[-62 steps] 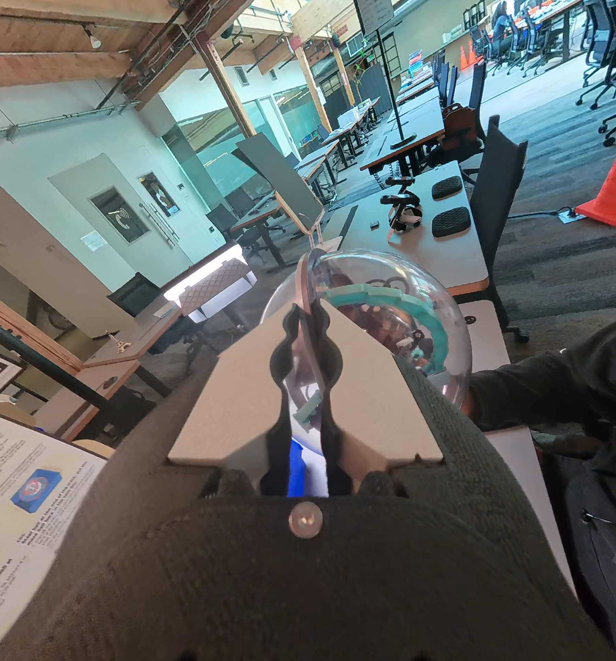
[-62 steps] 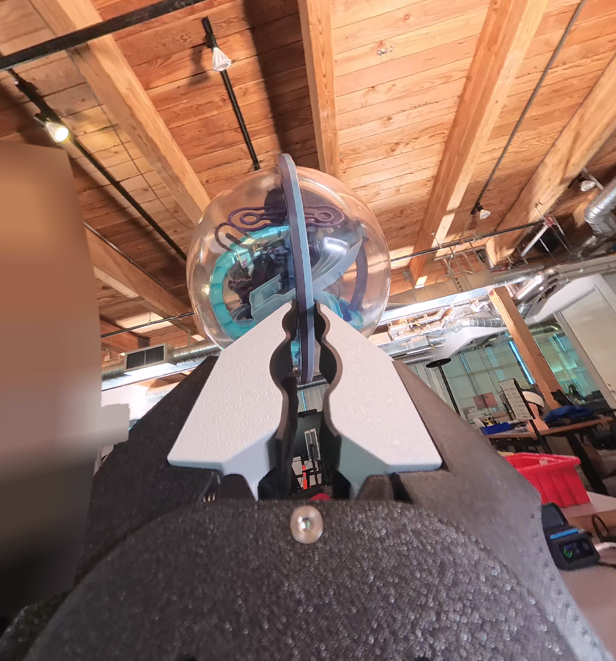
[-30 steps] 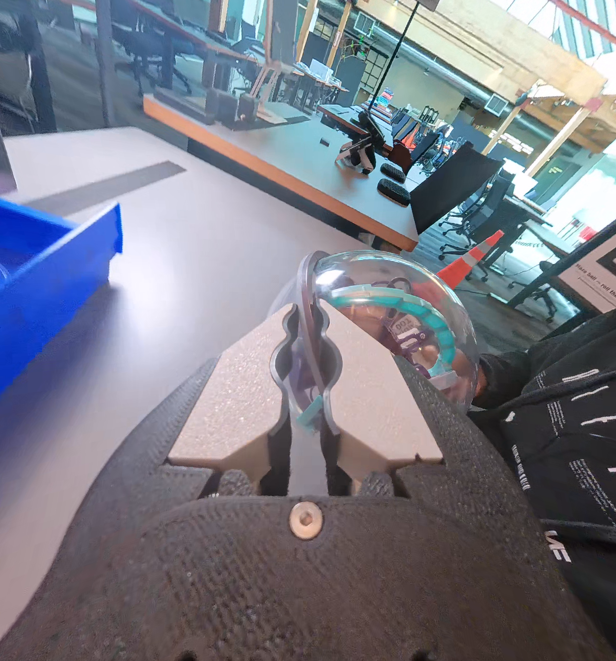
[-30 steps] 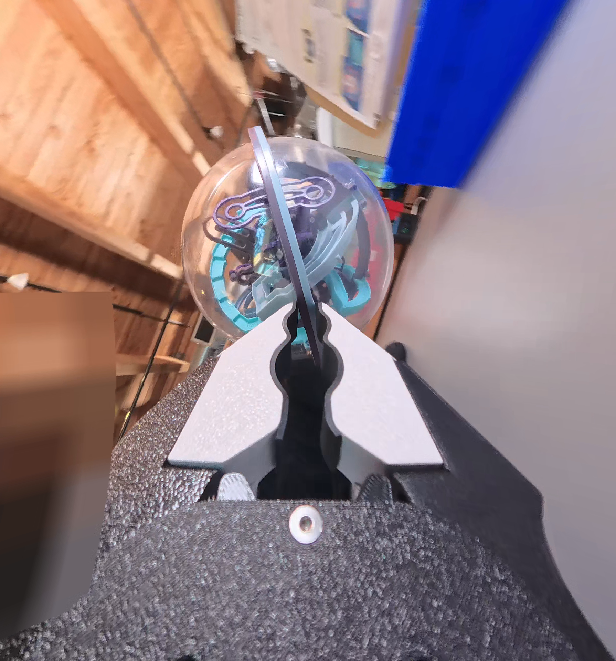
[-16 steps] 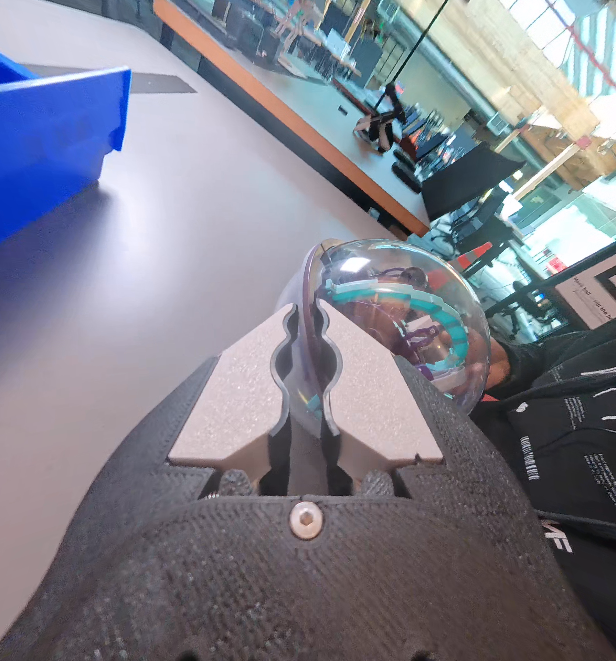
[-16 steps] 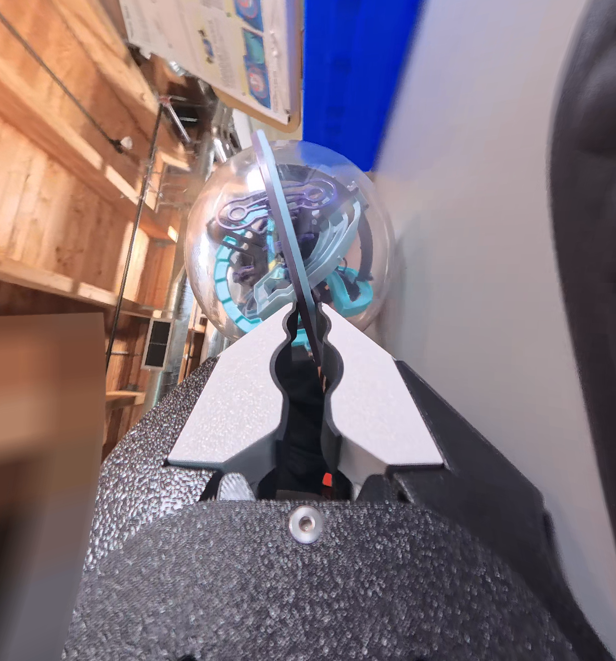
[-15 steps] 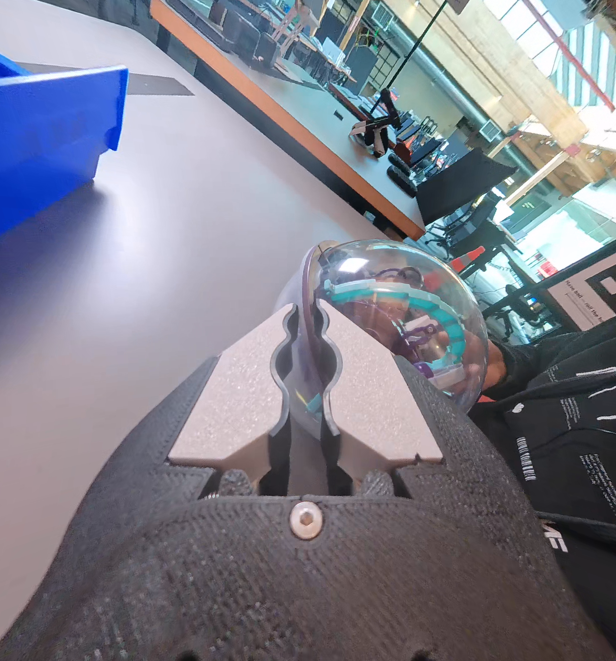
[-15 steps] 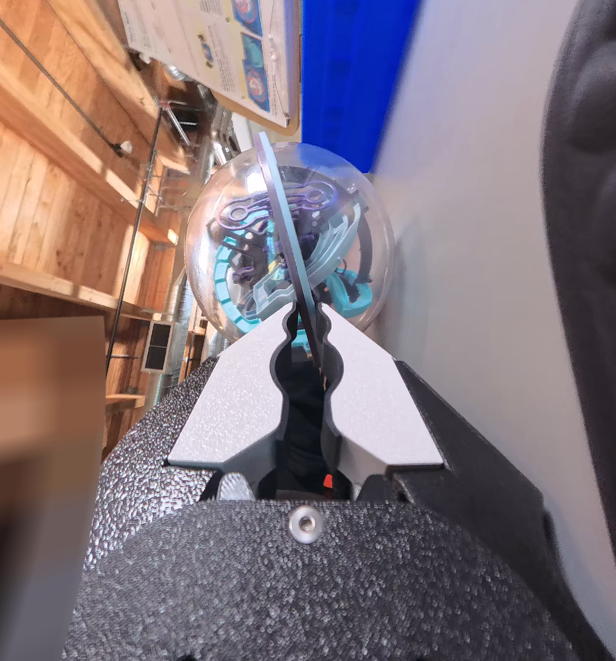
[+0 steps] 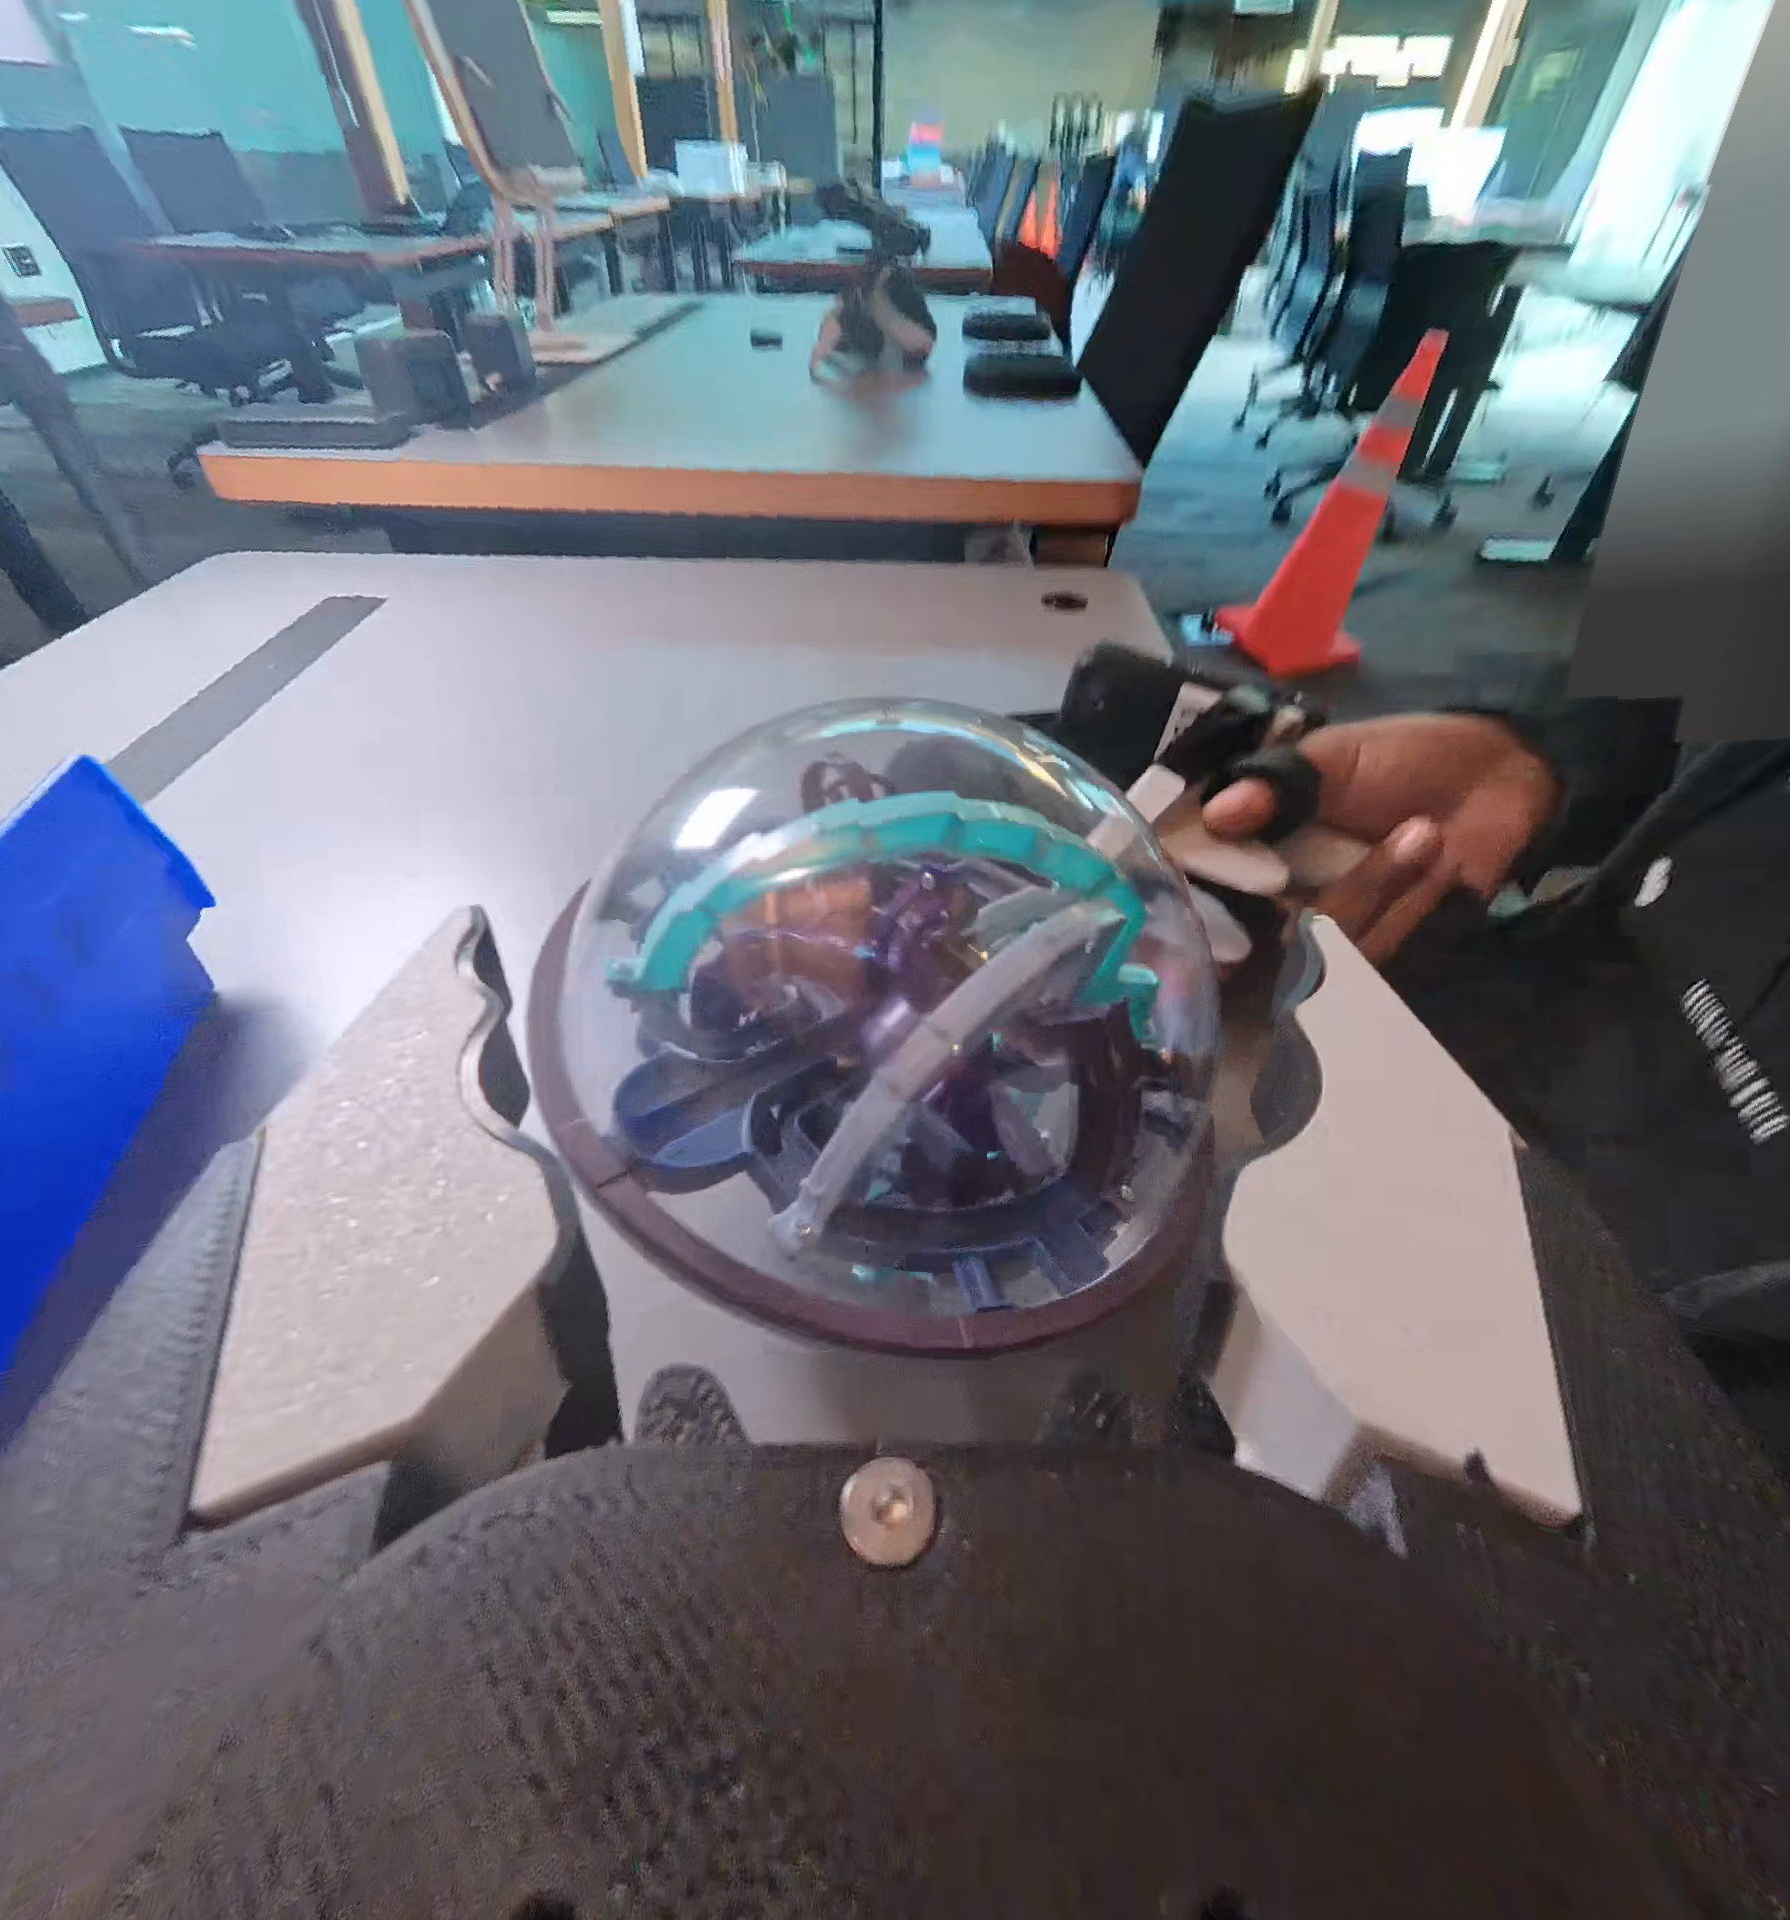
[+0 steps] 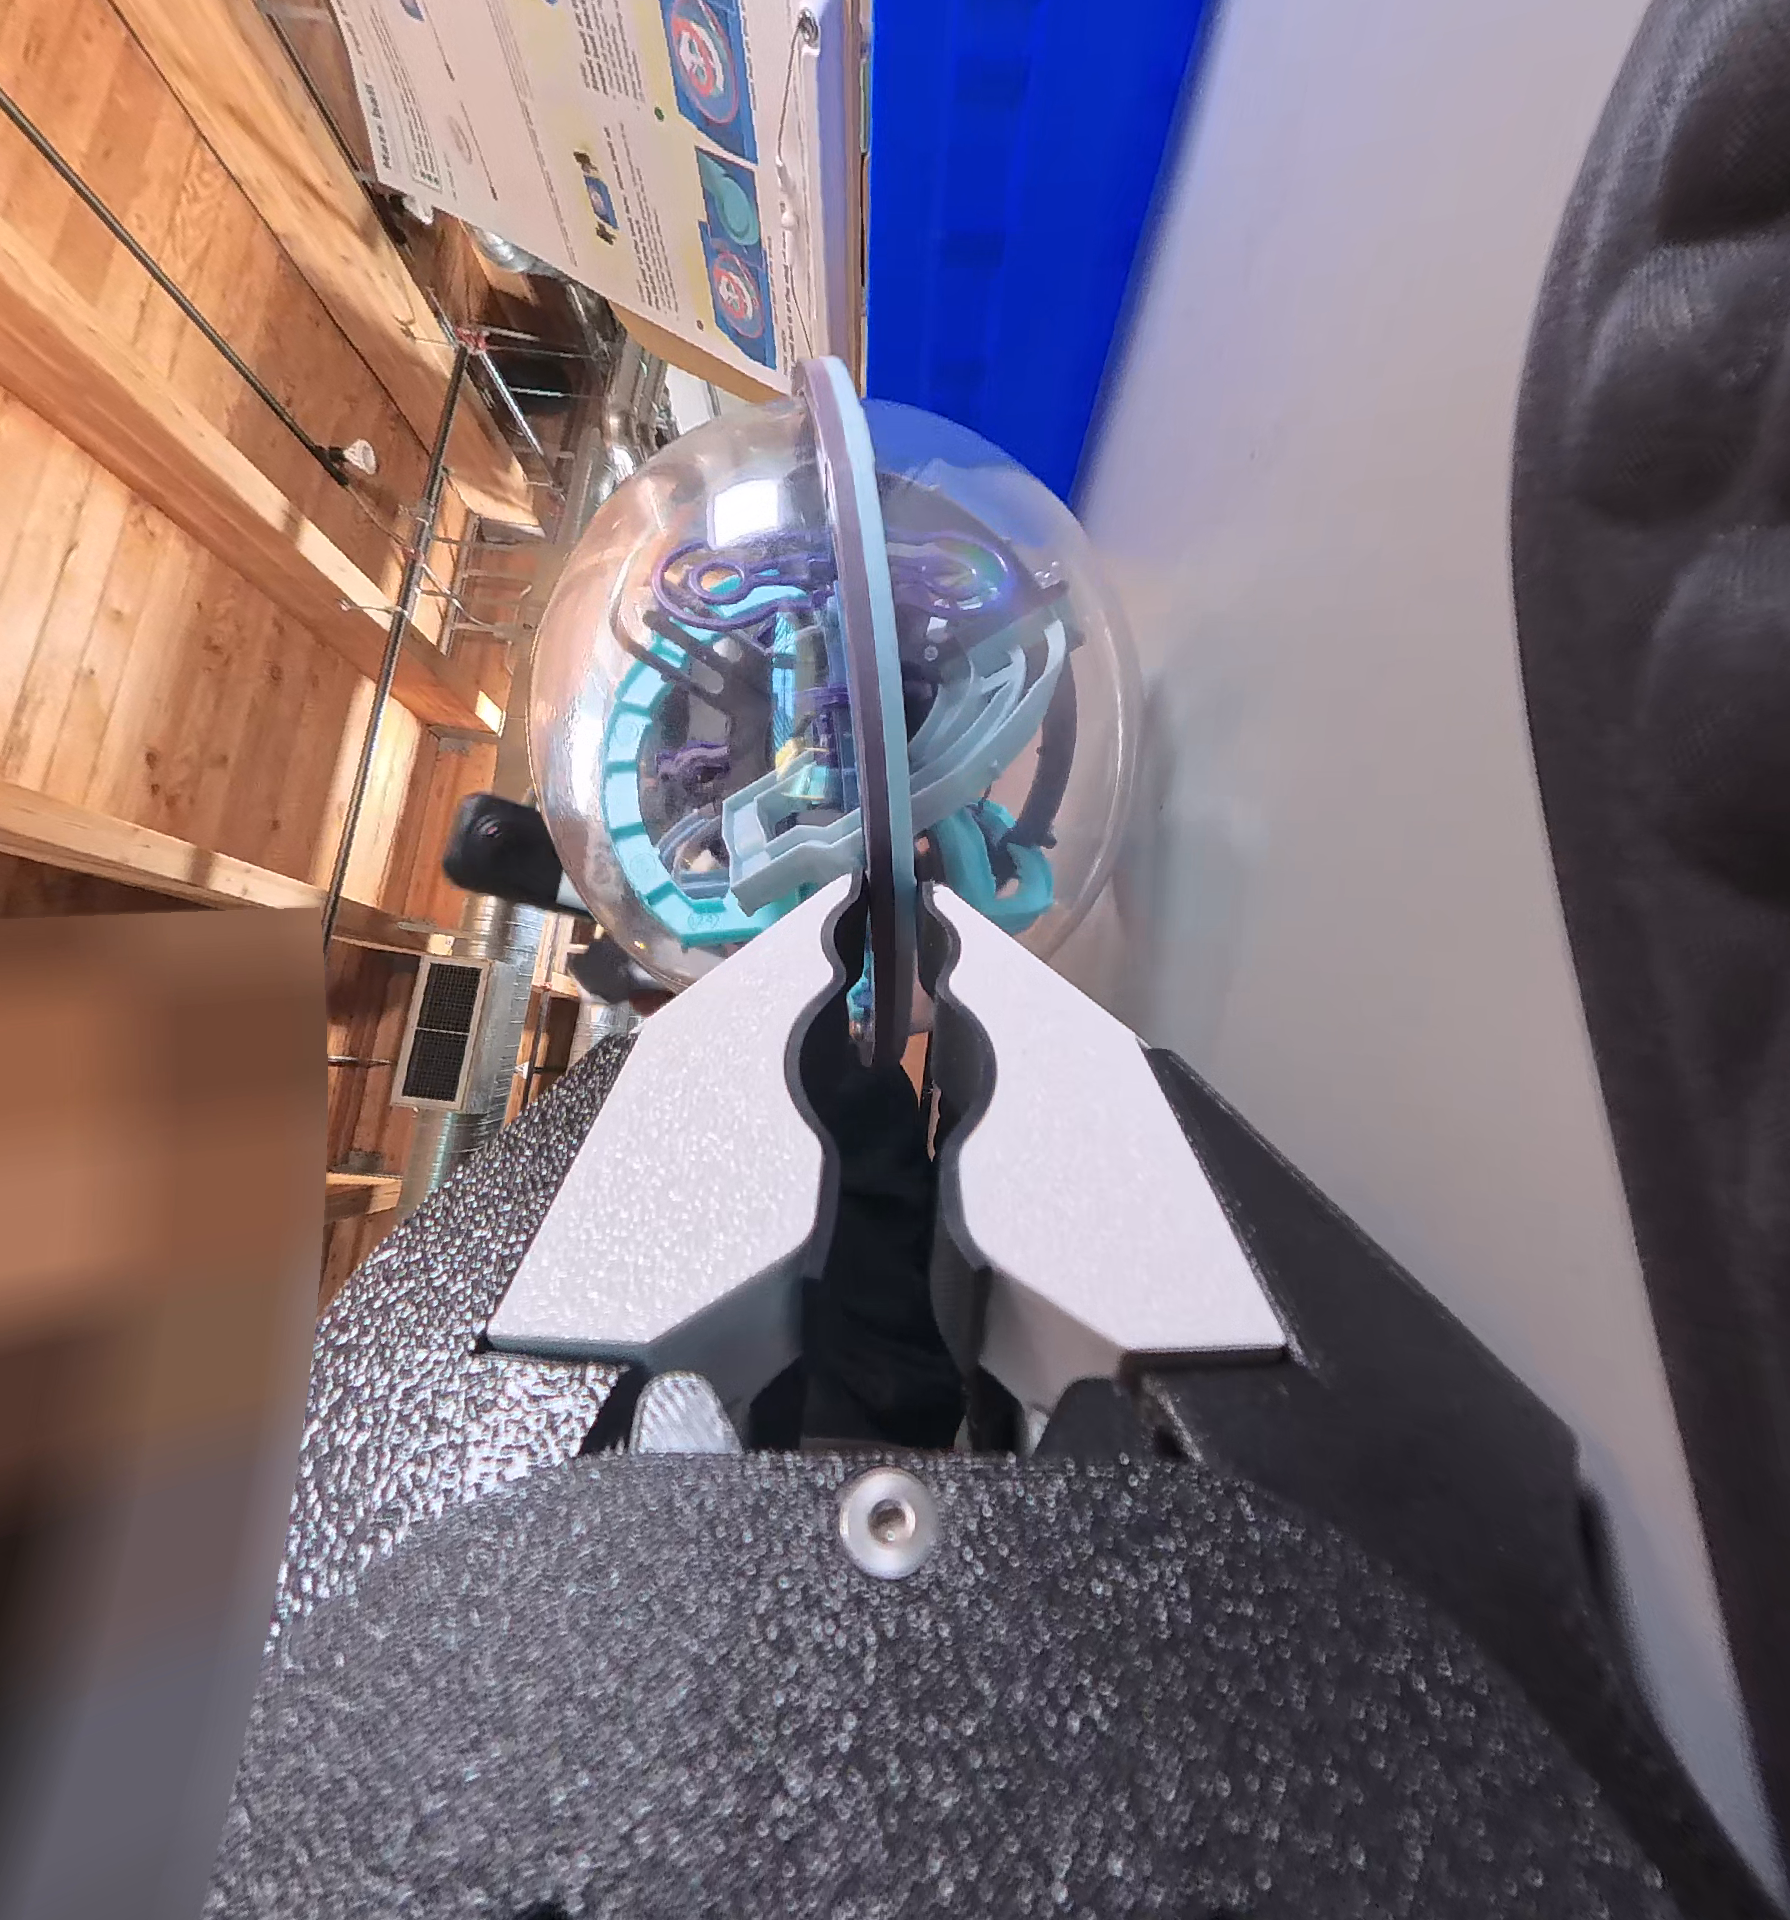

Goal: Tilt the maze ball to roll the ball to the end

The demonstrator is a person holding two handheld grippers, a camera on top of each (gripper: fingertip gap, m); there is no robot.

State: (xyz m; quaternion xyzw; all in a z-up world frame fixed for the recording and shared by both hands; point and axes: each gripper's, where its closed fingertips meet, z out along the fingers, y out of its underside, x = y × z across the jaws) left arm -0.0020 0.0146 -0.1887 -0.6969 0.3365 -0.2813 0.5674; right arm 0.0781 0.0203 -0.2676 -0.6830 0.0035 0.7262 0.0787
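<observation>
1. The maze ball (image 9: 886, 1023) sits dead centre between the left gripper's (image 9: 886, 935) jaws, which are spread wide. There are gaps on both sides and neither pad presses it.
2. The right gripper (image 10: 886, 914) has its jaws pinching the ball's thin dark equator rim (image 10: 875, 727) edge-on. That pinch looks like the only hold on the ball.
3. The rim plane runs along the right fingers' axis, so a wrist roll on the right should tilt the tracks directly. In my judgement the right gripper drives the next tilt, while the left is nearby but idle.
4. In the left wrist view the ball is low over the grey bench (image 9: 579, 665). I can't tell whether it touches the bench.
5. The shell is a clear, hard, glossy sphere and looks slippery on the dome. Inside are a teal segmented track (image 9: 870, 852), grey ramps and purple parts. The small ball inside can't be seen.
6. The jaw faces are matte grey with wavy inner edges. The gripper bodies are textured black.
7. A blue bin (image 9: 49, 997) sits at the left of the bench, clear of the ball.
</observation>
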